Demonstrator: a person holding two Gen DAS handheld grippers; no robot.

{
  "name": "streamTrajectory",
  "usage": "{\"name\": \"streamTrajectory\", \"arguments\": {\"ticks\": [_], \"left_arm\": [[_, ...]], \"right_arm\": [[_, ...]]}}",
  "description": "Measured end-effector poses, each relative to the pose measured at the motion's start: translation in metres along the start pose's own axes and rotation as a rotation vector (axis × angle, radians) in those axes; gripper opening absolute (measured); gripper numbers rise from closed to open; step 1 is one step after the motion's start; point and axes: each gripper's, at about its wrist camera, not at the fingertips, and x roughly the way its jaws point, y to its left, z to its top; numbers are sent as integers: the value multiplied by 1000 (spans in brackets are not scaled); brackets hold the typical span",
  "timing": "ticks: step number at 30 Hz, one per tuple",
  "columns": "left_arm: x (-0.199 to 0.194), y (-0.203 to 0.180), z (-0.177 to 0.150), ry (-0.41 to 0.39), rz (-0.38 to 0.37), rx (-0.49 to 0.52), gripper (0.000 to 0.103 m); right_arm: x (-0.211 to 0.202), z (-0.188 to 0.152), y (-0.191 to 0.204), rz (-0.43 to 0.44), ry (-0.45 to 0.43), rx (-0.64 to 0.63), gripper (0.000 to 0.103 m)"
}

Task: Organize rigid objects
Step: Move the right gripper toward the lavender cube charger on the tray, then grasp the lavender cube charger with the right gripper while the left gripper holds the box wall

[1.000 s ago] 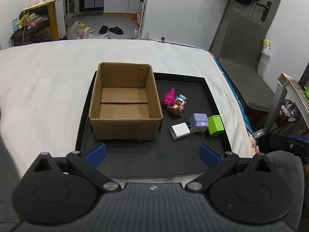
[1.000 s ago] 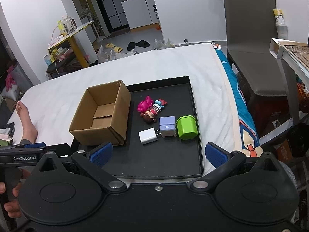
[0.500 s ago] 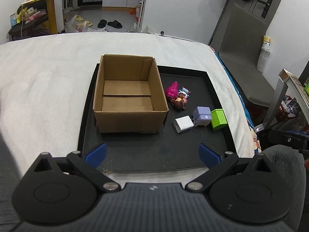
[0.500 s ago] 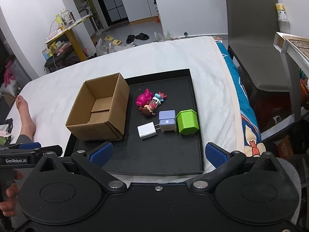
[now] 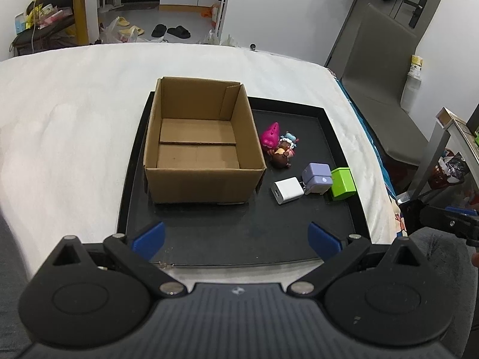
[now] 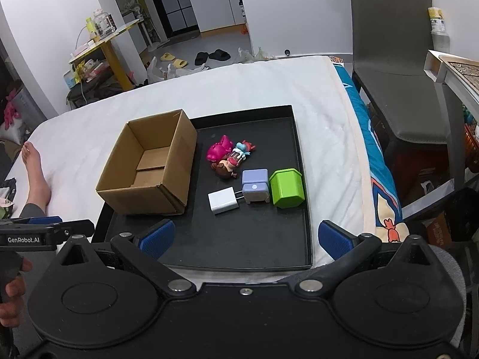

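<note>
Black tray point(image 5: 335, 137) lies on a white bed cover point(image 5: 74, 113), its right rim close to the bed's right edge. Open cardboard box point(image 5: 203, 179) fills the tray's left half, its left wall by the left rim; nothing visible inside. Bare tray floor runs along the near side and in the far right corner. Right of the box, a loose cluster: pink toy point(image 6: 220, 149) touching a small doll figure point(image 6: 229, 166); nearer, in a row, white charger point(image 6: 223, 200), lilac block point(image 6: 254, 185), green block point(image 6: 287, 188), each just beside the next, the green one near the right rim. Left gripper point(image 5: 236, 236) spread wide, holding nothing, above the tray's near edge. Right gripper point(image 6: 244, 236) likewise wide apart, empty, over the near rim.
</note>
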Motion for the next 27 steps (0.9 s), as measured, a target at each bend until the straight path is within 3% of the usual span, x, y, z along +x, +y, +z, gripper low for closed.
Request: {"name": "streamTrajectory", "arguments": {"ticks": [20,27], "left_arm": [[34,43,15,-11,23,-102,99],[47,69,23,-18,62,-189,87]], "right_arm": [[30,8,-6,-32,16,30,102],[41,13,-12,-74,25,49,102]]}}
